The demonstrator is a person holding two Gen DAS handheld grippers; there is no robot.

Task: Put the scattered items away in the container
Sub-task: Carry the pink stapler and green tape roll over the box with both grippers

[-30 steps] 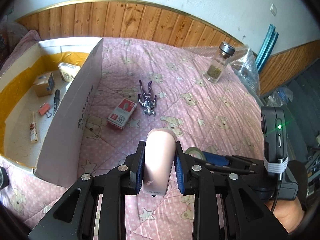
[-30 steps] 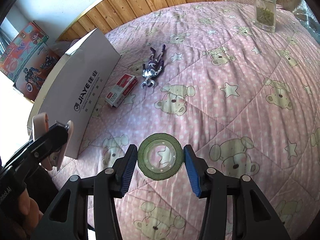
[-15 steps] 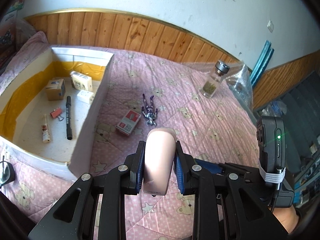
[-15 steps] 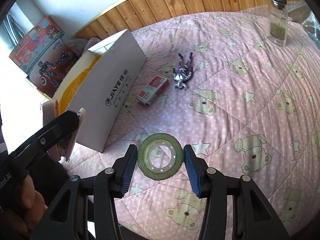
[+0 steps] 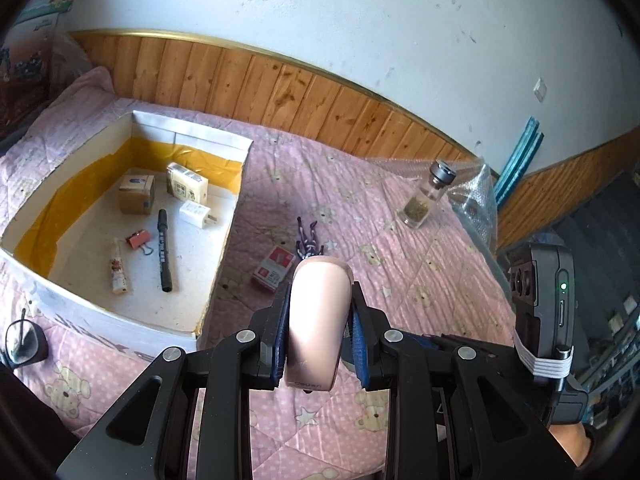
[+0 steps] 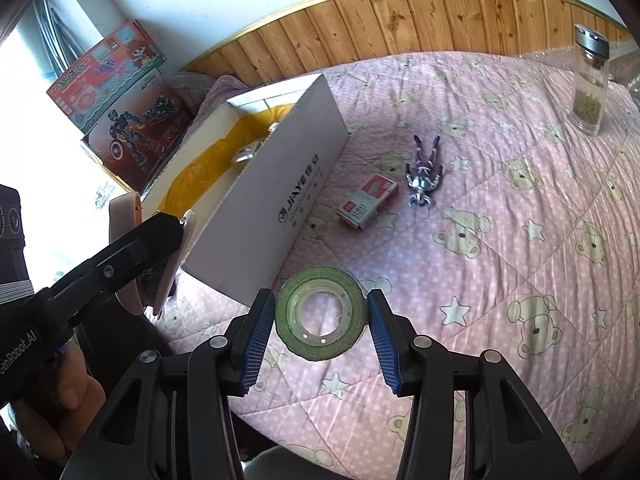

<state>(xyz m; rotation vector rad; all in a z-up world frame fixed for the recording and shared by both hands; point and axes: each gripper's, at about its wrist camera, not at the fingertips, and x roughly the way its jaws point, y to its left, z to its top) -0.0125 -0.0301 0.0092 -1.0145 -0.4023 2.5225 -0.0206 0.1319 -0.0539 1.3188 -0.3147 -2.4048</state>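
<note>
Both lifted higher above bedspread since earlier. Left gripper clamped on pink case; right gripper clamped on tape roll. Box nearby.

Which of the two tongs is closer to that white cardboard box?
Left. The left tongs, gripping a pink case, hang beside the white cardboard box's near corner. The right tongs, gripping a green tape roll, sit further out.

The white cardboard box carries "JIAYE" on its outer side wall, followed by Chinese characters (too small to read). The left gripper's black handle shows white lettering cut by the frame edge, reading "enRobot.AI". Print on the red-and-white small box is illegible.
</note>
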